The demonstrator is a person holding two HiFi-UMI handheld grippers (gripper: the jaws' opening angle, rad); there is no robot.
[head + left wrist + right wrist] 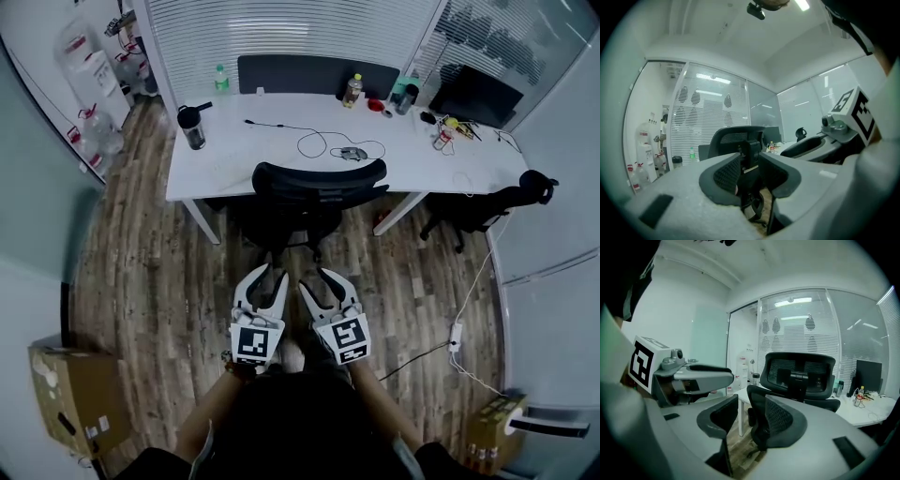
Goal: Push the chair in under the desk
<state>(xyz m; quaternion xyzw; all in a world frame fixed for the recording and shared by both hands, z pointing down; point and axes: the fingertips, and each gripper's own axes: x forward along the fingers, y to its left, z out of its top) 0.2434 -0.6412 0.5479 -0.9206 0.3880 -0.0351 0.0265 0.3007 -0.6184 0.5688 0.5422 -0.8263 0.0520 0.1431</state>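
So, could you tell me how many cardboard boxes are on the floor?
2: one cardboard box at the head view's lower left, another at its lower right. More may lie out of view.

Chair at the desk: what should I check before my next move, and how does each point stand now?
1. Chair backrest up against the desk edge: ok.
2. Seat fully under the desk: cannot tell from these views.
3. Left gripper jaws apart, empty: ok.
4. Right gripper jaws apart, empty: ok.
5. Both grippers short of the chair, no contact: ok.
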